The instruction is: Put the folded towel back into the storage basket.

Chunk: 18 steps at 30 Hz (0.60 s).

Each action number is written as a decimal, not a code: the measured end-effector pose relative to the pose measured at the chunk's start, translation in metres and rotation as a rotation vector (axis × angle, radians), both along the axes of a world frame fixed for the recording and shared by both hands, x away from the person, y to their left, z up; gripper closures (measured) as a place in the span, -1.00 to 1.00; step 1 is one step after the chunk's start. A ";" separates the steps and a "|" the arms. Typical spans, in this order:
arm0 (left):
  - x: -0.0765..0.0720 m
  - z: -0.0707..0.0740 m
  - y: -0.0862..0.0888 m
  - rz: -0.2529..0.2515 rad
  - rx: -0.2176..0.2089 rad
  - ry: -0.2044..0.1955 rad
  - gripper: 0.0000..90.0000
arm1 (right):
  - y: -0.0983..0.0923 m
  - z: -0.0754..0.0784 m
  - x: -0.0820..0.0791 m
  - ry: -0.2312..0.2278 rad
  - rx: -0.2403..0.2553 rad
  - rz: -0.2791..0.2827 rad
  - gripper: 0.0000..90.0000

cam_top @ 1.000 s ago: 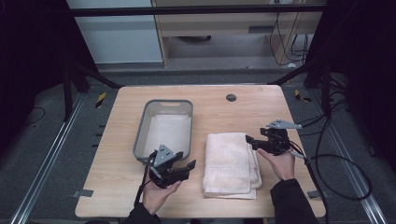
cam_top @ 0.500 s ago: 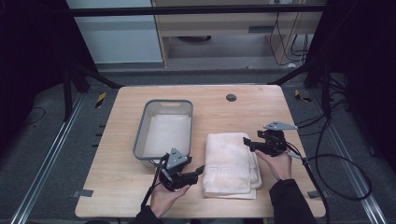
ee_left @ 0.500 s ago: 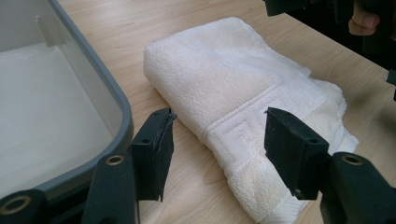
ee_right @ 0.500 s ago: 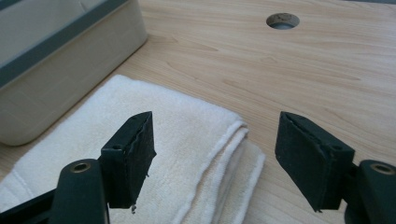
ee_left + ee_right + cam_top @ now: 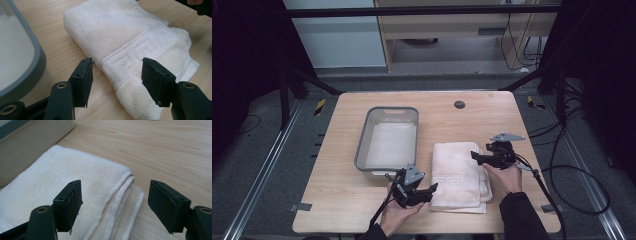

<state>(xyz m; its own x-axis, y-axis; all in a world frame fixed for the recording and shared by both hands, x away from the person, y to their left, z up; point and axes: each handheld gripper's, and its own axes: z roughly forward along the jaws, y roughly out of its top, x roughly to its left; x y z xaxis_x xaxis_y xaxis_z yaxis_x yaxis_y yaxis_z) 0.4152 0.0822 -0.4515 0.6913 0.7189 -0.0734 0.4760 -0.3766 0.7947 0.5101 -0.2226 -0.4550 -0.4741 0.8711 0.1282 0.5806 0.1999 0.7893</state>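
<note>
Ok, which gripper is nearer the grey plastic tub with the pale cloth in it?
Left. The left gripper sits just below the grey plastic tub's near edge, beside the folded white towel. The right gripper is across that towel, on its far side.

The bin stands just left of the towel, walling that side. Bare table lies open beyond and right of the towel.

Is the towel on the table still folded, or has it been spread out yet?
Folded. The towel lies as a compact rectangle on the table, and stacked layers show along its edge in the right gripper view.
</note>
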 end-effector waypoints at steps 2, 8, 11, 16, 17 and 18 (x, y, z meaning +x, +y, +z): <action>0.000 -0.003 -0.002 -0.003 0.011 0.007 -0.08 | 0.001 -0.002 0.001 0.009 -0.010 0.002 -0.40; 0.002 -0.010 -0.007 -0.010 0.031 0.029 -0.08 | 0.004 -0.007 0.002 0.026 -0.021 0.010 -0.41; 0.003 -0.013 -0.008 -0.013 0.031 0.039 -0.10 | 0.005 -0.008 0.003 0.032 -0.026 0.012 -0.42; 0.006 -0.020 -0.012 -0.011 0.039 0.054 -0.13 | 0.008 -0.014 0.005 0.053 -0.043 0.019 -0.43; 0.007 -0.022 -0.012 -0.006 0.048 0.052 -0.14 | 0.009 -0.015 0.005 0.055 -0.051 0.020 -0.43; 0.008 -0.024 -0.013 -0.003 0.047 0.056 -0.15 | 0.009 -0.016 0.005 0.061 -0.053 0.020 -0.43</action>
<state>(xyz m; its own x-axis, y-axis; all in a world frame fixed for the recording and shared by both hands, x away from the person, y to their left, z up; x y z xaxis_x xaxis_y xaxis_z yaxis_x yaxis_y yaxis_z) 0.4227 0.0694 -0.4752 0.6890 0.7205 -0.0780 0.5181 -0.4145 0.7482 0.5155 -0.2137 -0.4710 -0.4845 0.8677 0.1109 0.6225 0.2530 0.7406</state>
